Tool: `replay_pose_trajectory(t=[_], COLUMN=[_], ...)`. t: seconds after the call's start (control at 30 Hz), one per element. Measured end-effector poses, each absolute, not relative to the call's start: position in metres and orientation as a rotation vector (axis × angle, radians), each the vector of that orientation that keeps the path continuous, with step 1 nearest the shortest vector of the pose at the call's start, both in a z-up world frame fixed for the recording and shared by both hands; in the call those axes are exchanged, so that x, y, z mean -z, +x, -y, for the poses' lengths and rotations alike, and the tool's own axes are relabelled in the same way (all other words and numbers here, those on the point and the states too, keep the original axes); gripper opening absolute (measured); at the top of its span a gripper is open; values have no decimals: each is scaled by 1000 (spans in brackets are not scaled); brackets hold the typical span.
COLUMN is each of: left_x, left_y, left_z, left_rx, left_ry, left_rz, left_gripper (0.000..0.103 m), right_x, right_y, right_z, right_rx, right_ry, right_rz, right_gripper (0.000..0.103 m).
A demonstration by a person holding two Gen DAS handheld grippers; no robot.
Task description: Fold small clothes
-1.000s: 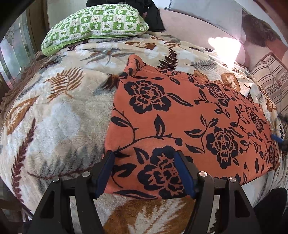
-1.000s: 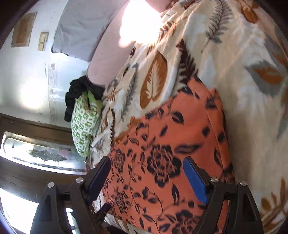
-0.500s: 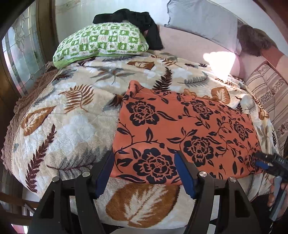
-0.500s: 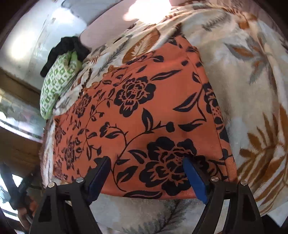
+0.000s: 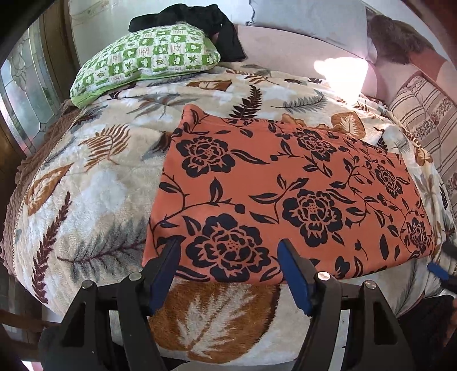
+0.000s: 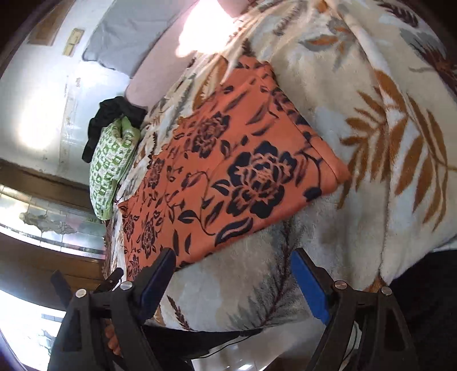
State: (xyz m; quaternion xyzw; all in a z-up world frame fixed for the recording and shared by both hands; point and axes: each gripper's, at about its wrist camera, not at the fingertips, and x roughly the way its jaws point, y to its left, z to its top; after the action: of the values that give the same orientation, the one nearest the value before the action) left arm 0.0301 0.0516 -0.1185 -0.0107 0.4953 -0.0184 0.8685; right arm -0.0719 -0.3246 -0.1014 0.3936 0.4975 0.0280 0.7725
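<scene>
An orange garment with black flowers (image 5: 285, 194) lies flat and folded on a leaf-patterned blanket (image 5: 94, 199) on a bed. My left gripper (image 5: 231, 271) is open and empty, hovering at the garment's near edge by its left corner. My right gripper (image 6: 232, 282) is open and empty, just off the garment's (image 6: 228, 177) near right corner, over the blanket (image 6: 371, 171). One right fingertip (image 5: 438, 271) shows at the right edge of the left wrist view. The left gripper's body (image 6: 85, 288) shows at the lower left of the right wrist view.
A green checked pillow (image 5: 145, 60) with a black garment (image 5: 185, 17) on it lies at the head of the bed. A grey pillow (image 5: 308, 22) and a striped cushion (image 5: 428, 125) stand at the back right. A glass door (image 5: 25, 97) is on the left.
Both grippers have stayed open. The left gripper pulled back, then eased in towards the garment's near edge. The right gripper has drawn back off the garment and tilted; its jaws are now over the blanket.
</scene>
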Motion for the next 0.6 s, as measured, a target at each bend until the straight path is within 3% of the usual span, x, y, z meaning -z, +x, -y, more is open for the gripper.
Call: replay_pose_trajectory(t=[0.13, 0.3, 0.47, 0.6], left_x=[124, 134, 144, 150], left_y=[37, 47, 62, 73], left_z=[-48, -51, -54, -53], left_rx=[35, 15, 13, 5], left_ry=[-17, -11, -39, -36], left_rz=[-1043, -1044, -1041, -1041], left_gripper=[71, 71, 71, 71], right_x=[91, 137, 98, 102], right_y=[-25, 5, 42, 109], right_z=[331, 364, 350, 355], right_rx=[-154, -48, -146, -182], right_ry=[851, 952, 828, 790], right_rz=[-1022, -1103, -1081, -1101], right_gripper=[85, 87, 87, 87])
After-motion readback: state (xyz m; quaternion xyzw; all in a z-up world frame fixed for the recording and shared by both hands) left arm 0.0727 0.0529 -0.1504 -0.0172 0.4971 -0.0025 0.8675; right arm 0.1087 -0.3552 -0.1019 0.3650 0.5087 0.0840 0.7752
